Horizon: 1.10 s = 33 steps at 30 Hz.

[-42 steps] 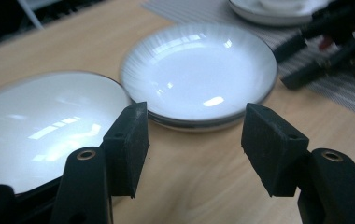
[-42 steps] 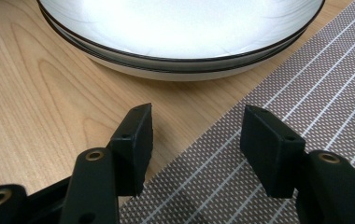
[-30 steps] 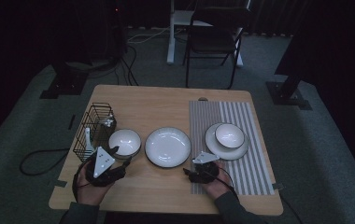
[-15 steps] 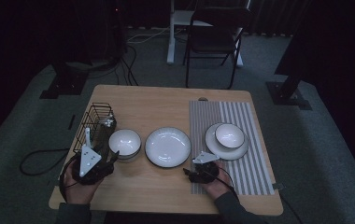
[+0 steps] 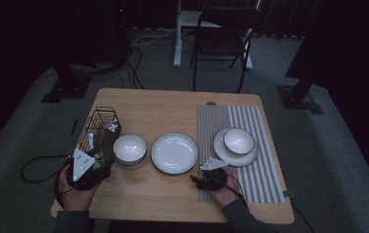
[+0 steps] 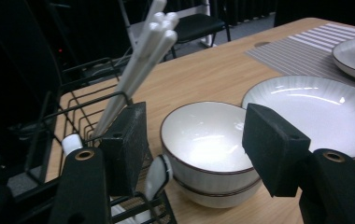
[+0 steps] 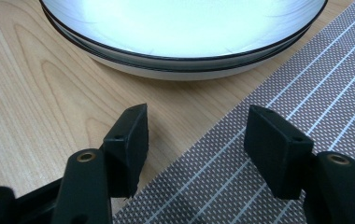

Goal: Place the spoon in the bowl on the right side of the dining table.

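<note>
My left gripper [image 5: 94,164] is at the table's front left corner, right in front of a black wire basket [image 5: 100,132]. Its jaws stand open [image 6: 196,140] with nothing between them. Just beyond them are two stacked white bowls [image 6: 206,142] with dark rims. White utensil handles [image 6: 140,58] stick up out of the basket [image 6: 80,100]. My right gripper [image 5: 205,171] rests low at the front edge of the striped mat [image 5: 258,121], open [image 7: 196,140] and empty. Ahead of it are two stacked white plates [image 7: 185,28].
The wide white plate stack [image 5: 174,152] sits mid-table, the bowls [image 5: 129,149] to its left. On the mat a plate [image 5: 224,154] carries a small bowl [image 5: 238,141]. Past the table's far edge stands a folding chair [image 5: 221,39]. A cable [image 5: 39,162] trails off the left side.
My left gripper has shifted left, from in front of the bowls toward the basket and the table's left edge. The right gripper has stayed where it was.
</note>
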Tool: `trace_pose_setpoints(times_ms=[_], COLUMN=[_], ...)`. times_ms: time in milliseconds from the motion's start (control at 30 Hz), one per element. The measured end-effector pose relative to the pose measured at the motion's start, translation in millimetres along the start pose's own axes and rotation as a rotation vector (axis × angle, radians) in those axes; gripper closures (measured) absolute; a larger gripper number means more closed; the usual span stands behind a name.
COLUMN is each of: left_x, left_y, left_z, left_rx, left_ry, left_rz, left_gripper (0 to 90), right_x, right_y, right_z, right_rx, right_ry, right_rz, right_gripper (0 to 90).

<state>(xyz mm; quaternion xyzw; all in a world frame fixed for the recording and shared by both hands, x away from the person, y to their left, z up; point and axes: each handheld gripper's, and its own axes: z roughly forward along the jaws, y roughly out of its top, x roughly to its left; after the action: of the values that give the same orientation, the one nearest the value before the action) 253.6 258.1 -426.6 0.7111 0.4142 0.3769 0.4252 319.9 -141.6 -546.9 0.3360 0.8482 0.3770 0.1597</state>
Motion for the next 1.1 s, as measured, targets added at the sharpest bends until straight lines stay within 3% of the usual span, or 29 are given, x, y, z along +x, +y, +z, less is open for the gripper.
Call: trace_pose_setpoints(times_ms=[233,667,1100], left_x=[5.1,7.5,9.6], left_y=[-3.2,-8.0,-14.8], left_z=[0.4,5.9,14.8], left_rx=[-0.003,0.02,0.051], left_ry=[0.016,0.03,0.04], left_rz=[-0.019,-0.013,-0.012], left_gripper=[40.5,42.2,55.2], right_x=[-0.1,-0.1,-0.1], right_y=[0.0,0.0,0.0], right_z=[0.0,0.0,0.0], right_rx=[0.001,0.0,0.001], right_ry=[0.0,0.0,0.0], right_rz=[0.0,0.0,0.0], right_gripper=[39.7,39.7,39.7])
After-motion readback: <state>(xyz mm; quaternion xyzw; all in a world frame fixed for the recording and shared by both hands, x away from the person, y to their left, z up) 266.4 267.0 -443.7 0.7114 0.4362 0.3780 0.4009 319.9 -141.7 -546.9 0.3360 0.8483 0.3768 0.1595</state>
